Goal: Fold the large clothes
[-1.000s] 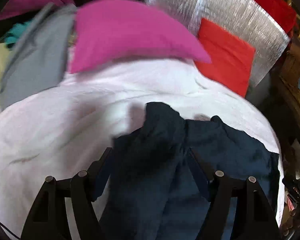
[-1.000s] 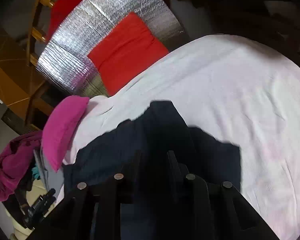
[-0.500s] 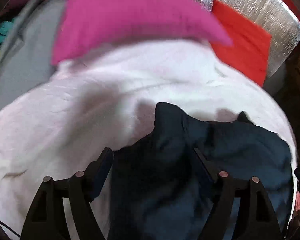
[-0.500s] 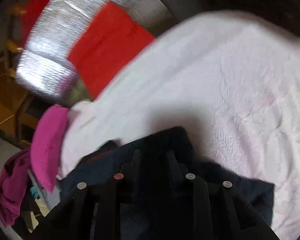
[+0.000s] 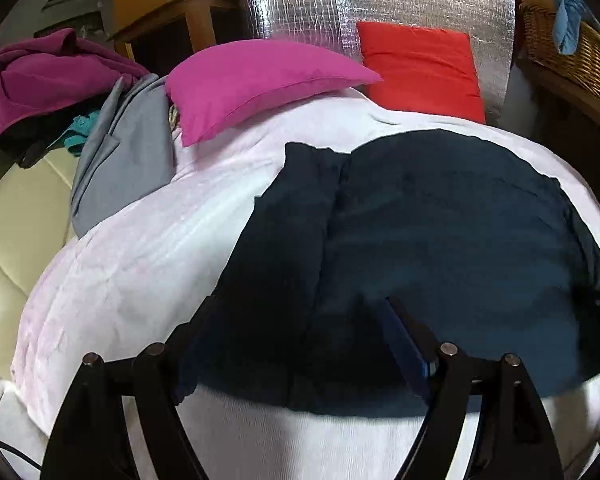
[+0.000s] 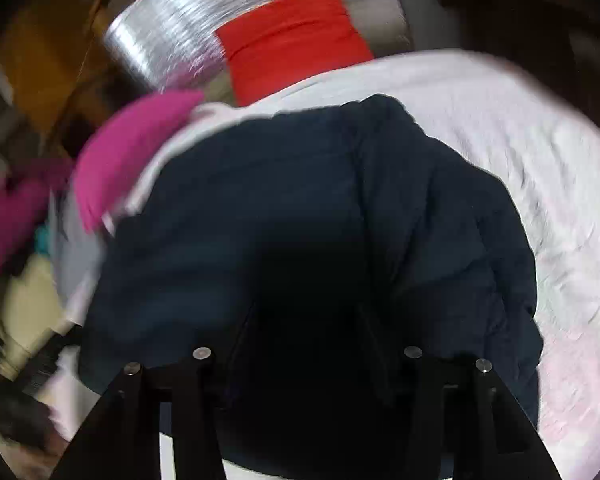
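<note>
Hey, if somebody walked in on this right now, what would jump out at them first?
The dark navy garment spread flat across the pale pink bedspread dominates both views, lying just ahead of both grippers. Next come the bright cushions at the far end: a magenta pillow on the bed's far left and a red cushion leaning on a silver foil panel. A heap of other clothes sits off to the left.
</note>
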Motion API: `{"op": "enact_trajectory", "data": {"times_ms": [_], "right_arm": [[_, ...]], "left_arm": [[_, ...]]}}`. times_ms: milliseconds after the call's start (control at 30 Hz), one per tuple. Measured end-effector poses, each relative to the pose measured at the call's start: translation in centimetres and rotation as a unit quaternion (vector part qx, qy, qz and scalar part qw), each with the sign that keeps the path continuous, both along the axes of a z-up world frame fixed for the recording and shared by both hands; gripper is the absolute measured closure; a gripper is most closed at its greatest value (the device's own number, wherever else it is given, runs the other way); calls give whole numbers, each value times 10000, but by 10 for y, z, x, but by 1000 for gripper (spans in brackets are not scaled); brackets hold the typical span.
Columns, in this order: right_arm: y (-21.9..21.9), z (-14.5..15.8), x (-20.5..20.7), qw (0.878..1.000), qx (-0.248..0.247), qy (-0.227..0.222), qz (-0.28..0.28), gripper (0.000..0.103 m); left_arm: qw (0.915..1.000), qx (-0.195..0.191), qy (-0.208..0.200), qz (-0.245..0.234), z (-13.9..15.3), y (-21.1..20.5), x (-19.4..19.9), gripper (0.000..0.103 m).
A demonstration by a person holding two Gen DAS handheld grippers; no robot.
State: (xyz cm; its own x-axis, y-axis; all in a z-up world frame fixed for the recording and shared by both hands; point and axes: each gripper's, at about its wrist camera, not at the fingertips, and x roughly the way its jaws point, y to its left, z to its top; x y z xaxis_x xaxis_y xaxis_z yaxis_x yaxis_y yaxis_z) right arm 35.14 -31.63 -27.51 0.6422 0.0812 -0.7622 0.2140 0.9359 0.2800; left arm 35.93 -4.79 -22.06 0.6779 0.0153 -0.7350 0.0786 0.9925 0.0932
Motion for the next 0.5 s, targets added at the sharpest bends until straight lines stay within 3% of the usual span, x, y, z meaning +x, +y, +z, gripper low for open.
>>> {"op": "enact_trajectory", "data": {"times_ms": [67,500], "right_arm": [[2,12,-6,9999,91,117,75,49],[32,107,-121,9931,352,-991,511,49]], "left_arm": [[9996,-119,-264,-28,19,4,-20,22],[9909,-168,-1327,-164,128,4,-117,21]]}}
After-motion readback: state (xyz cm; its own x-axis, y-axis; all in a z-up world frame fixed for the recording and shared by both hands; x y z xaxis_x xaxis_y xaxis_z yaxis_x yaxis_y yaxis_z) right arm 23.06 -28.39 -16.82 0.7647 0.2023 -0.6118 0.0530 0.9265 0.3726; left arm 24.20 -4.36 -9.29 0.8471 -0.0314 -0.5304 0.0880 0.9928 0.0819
